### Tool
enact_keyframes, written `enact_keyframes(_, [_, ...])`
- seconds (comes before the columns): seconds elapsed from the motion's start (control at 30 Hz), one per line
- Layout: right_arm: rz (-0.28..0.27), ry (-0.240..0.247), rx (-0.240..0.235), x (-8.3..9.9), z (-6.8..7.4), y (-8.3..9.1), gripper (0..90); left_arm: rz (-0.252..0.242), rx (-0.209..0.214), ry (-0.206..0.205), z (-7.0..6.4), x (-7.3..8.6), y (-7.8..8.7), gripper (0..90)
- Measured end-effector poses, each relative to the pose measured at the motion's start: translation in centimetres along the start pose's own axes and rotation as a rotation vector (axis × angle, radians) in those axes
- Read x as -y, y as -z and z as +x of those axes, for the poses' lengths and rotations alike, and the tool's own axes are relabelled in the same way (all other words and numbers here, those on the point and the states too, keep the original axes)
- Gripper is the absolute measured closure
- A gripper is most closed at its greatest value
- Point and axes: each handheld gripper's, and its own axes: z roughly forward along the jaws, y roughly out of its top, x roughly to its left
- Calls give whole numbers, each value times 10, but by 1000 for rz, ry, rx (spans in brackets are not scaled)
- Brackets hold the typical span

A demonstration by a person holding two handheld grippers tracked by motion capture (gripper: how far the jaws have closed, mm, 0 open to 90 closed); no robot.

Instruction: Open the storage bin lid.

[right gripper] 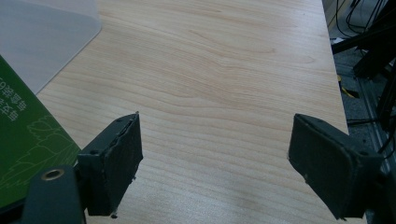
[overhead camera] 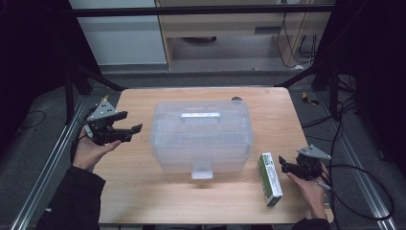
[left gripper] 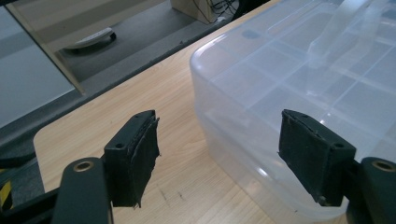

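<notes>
Black padded jaws of the left gripper (left gripper: 217, 154) stand wide apart at the bottom of the left gripper view, with nothing between them but bare wood and the near corner of the clear plastic storage box (left gripper: 299, 88). One jaw overlaps the box wall in that view; whether it touches the wall I cannot tell. From the high view this gripper (overhead camera: 131, 130) hovers near the left edge of the tabletop (overhead camera: 139, 191), just beside the left side of the box (overhead camera: 202, 136), and the person's left hand (overhead camera: 91, 148) holds it.

Also the right gripper (right gripper: 215, 163) has its jaws spread open and holds nothing. In the high view it (overhead camera: 286, 165) is near the right edge of the tabletop, held by the right hand (overhead camera: 309, 189), just beside the green and white carton (overhead camera: 269, 178). This carton lies flat near the front right corner, close to the box but apart from it. In the right gripper view it (right gripper: 28, 140) is cut off by the left border, and its print is too blurred to read.

Box lid is closed, with a flat handle (overhead camera: 200, 115) on top and a latch (overhead camera: 201, 170) at the front. Through the lid, compartment dividers show faintly; what is inside is hard to make out. A small dark round thing (overhead camera: 236, 99) sits at the far edge of the tabletop, behind the box.
</notes>
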Motion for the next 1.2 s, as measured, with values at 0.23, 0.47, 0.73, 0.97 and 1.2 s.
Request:
enact_keyframes(0.23, [-3, -7, 0, 0, -1, 0, 177, 14, 30, -69, -5, -16, 1, 279])
enact_keyframes(0.47, [1, -13, -4, 1, -3, 0, 177, 28, 85, -119, -12, -30, -2, 279])
enact_keyframes(0.73, [3, -16, -9, 1, -3, 0, 178, 45, 130, -191, -21, -43, -10, 286])
enact_keyframes(0.97, [6, -8, -11, 2, -3, -1, 180, 70, 148, -236, -29, -53, -16, 301])
enact_keyframes(1.2, [11, -17, -16, 1, -3, -1, 181, 91, 162, -291, -40, -67, -21, 317])
